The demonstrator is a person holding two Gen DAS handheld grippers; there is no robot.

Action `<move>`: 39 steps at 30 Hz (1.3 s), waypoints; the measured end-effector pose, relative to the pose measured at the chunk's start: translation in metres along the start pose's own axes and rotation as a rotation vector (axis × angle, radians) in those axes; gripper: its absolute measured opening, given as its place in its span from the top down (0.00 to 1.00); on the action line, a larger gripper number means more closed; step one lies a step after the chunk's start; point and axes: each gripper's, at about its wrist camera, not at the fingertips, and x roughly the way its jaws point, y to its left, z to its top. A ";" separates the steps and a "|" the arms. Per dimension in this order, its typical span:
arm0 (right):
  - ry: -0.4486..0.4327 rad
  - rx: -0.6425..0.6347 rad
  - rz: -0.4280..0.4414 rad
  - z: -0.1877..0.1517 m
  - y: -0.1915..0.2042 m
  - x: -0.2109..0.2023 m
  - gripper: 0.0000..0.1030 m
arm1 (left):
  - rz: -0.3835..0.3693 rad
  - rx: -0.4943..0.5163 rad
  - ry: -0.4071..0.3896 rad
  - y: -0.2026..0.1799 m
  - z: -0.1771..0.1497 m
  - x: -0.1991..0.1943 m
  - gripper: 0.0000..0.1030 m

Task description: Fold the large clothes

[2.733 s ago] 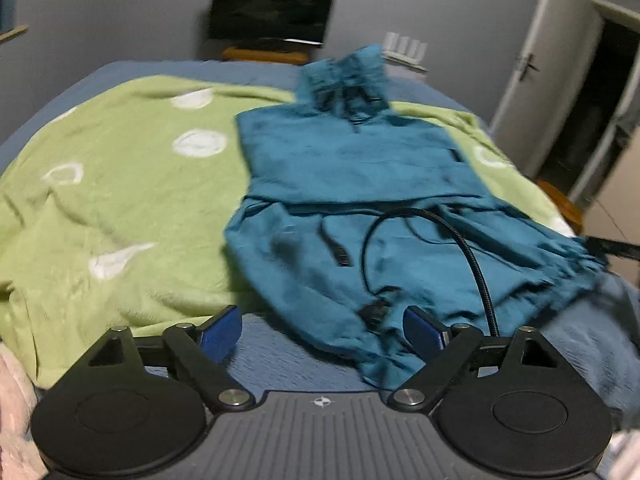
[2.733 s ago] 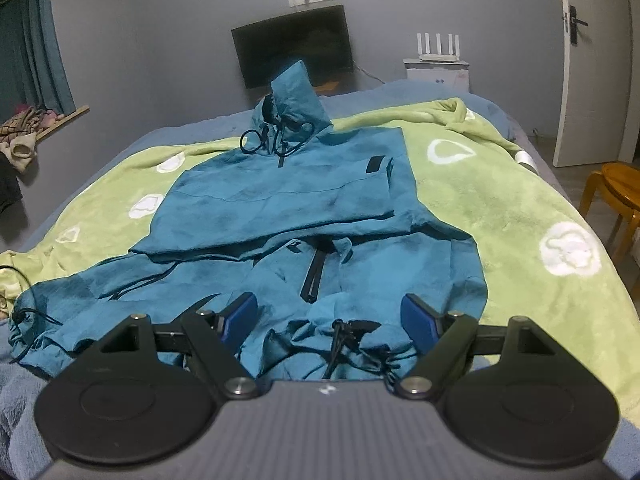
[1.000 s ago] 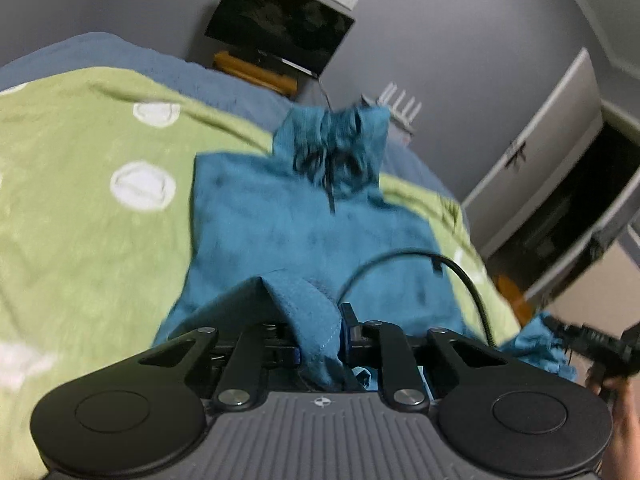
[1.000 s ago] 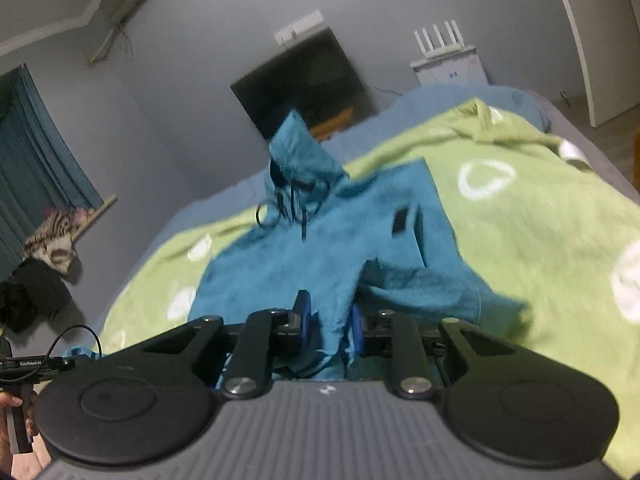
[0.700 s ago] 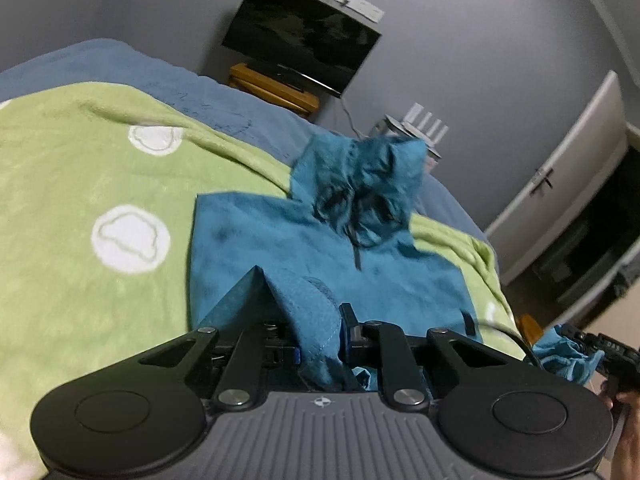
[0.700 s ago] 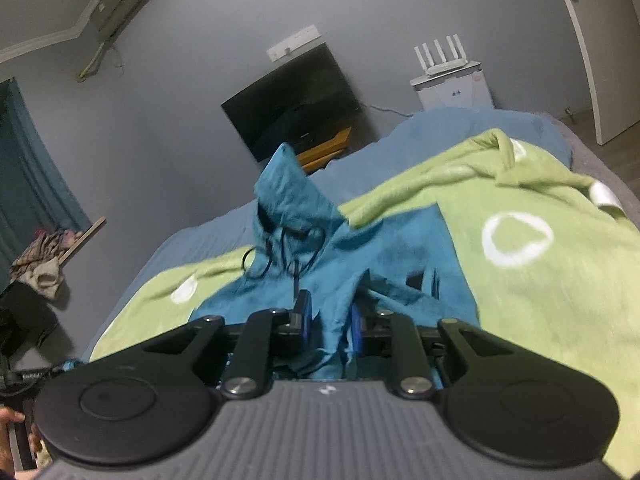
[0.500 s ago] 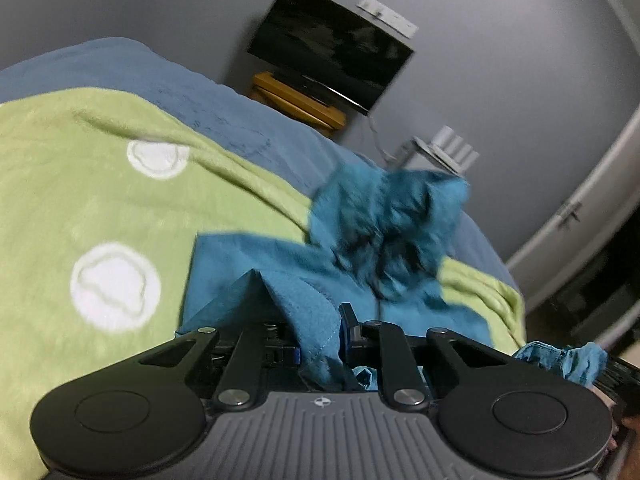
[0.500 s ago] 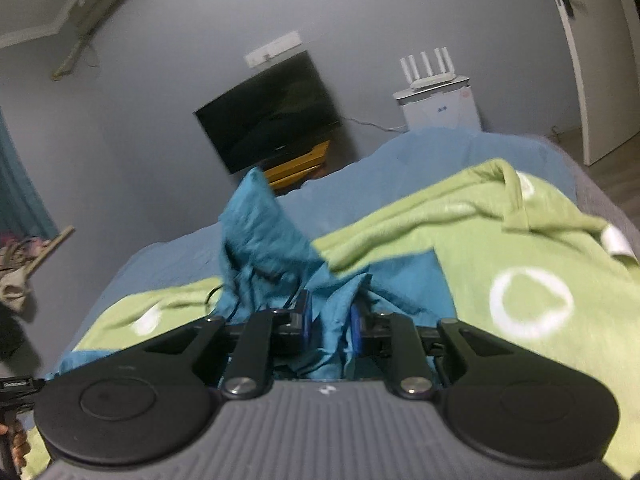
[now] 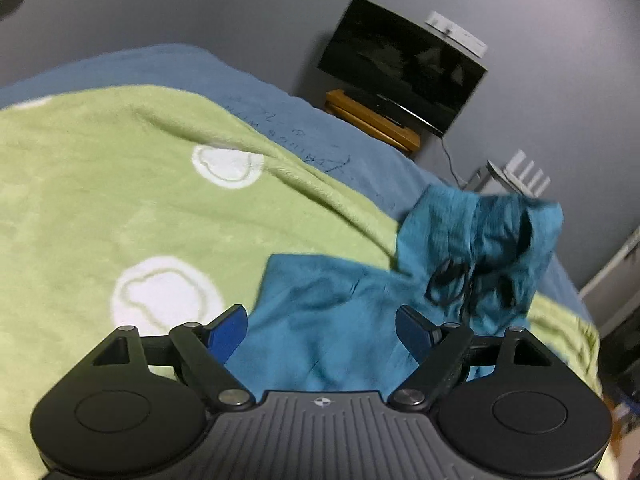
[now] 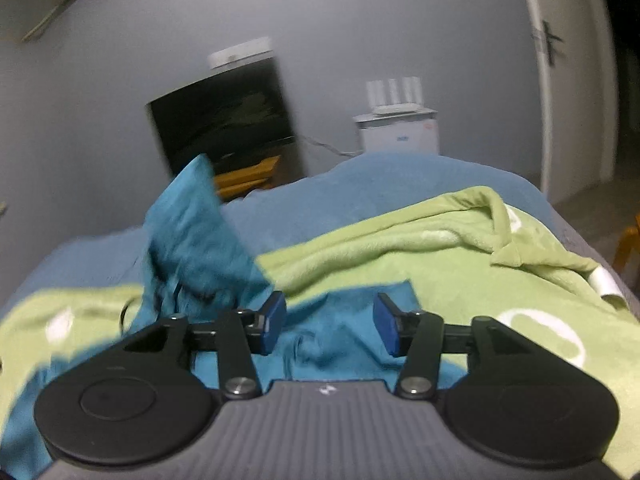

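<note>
Fabric of the teal hoodie [image 9: 328,332] looks light, limp; the hem at 6 o'clock suits gripping. Both jaws have just been opening, released, cloth lying loose between them.

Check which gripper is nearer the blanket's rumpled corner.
Right. The right gripper has the corner ahead to its right; the left gripper sits across the hoodie, corner unseen. Both have just been opening, hoodie loose between the fingers.

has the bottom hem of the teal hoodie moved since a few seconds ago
Yes. The hoodie hem lay at the near edge of the green blanket; now it is folded up toward the hood and television.
</note>
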 end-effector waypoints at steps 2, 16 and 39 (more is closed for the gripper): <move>-0.005 -0.019 0.026 -0.024 -0.001 -0.017 0.41 | 0.013 0.073 0.007 -0.001 -0.018 -0.014 0.20; 0.158 -0.056 -0.194 -0.142 -0.032 -0.058 0.41 | 0.186 0.306 0.107 0.002 -0.167 -0.047 0.20; 0.245 0.554 0.030 -0.170 -0.088 -0.063 0.21 | -0.118 -0.204 0.243 0.044 -0.188 -0.047 0.05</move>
